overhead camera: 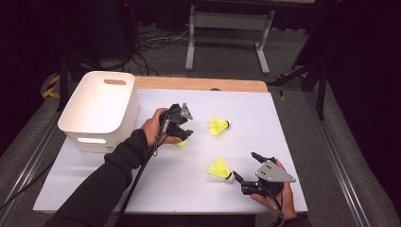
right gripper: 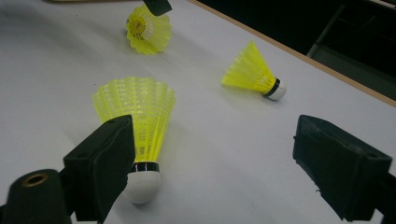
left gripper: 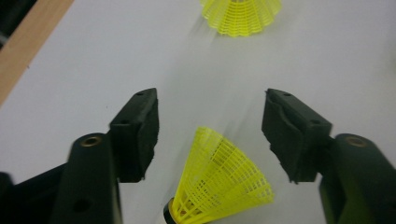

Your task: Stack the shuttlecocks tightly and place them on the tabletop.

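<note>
Yellow plastic shuttlecocks lie on the white worktop (overhead camera: pixel 189 189), three of them, and none is in the white plastic bin (overhead camera: pixel 101 111) at the upper left. One shuttlecock (left gripper: pixel 219 186) lies loose under the left gripper (overhead camera: pixel 182 125), low in the middle of the left gripper view; its fingers (left gripper: pixel 137 133) are apart and do not touch it. The right gripper (overhead camera: pixel 246 168), lower right, has fingers apart beside another shuttlecock (overhead camera: pixel 220 169). The third (overhead camera: pixel 219 126) waits mid-frame. All three are left to do.
</note>
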`<action>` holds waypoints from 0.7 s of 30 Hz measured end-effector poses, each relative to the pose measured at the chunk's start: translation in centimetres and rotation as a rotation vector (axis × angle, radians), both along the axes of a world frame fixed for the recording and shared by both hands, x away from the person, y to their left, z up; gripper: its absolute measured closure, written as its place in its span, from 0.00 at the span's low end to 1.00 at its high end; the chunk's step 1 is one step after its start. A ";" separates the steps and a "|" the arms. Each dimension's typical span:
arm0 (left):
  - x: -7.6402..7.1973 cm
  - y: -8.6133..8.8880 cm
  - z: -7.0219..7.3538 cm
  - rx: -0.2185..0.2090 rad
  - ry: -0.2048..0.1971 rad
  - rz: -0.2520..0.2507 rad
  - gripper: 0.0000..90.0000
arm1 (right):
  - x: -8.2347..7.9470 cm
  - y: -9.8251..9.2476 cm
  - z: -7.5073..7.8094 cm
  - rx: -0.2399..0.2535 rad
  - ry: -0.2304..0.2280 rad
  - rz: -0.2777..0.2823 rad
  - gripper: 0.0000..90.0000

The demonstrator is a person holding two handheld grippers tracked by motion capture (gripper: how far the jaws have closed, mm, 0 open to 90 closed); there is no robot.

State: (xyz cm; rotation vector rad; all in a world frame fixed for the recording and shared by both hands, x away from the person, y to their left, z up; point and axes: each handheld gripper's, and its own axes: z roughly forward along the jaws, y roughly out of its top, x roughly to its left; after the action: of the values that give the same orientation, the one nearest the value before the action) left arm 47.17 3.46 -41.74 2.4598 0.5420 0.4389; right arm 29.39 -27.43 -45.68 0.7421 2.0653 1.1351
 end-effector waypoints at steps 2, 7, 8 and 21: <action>0.4 0.2 -0.3 -0.007 0.032 -0.003 0.37 | 0.0 0.1 0.0 -0.004 -0.002 0.003 0.15; 1.0 0.1 -1.3 0.055 0.084 0.026 0.45 | 0.0 -0.1 0.0 -0.001 0.004 -0.002 0.15; 1.2 0.2 -1.4 0.061 0.090 0.031 0.45 | 0.0 -0.1 0.0 -0.001 0.004 -0.002 0.15; 2.1 -1.4 -2.0 0.193 0.084 0.049 0.98 | 0.1 0.0 -0.1 -0.021 0.008 -0.010 0.17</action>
State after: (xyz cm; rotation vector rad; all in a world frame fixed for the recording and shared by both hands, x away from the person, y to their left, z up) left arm 49.25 2.02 -43.71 2.6640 0.6213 0.4272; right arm 29.45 -27.44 -45.77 0.7473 2.0742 1.1051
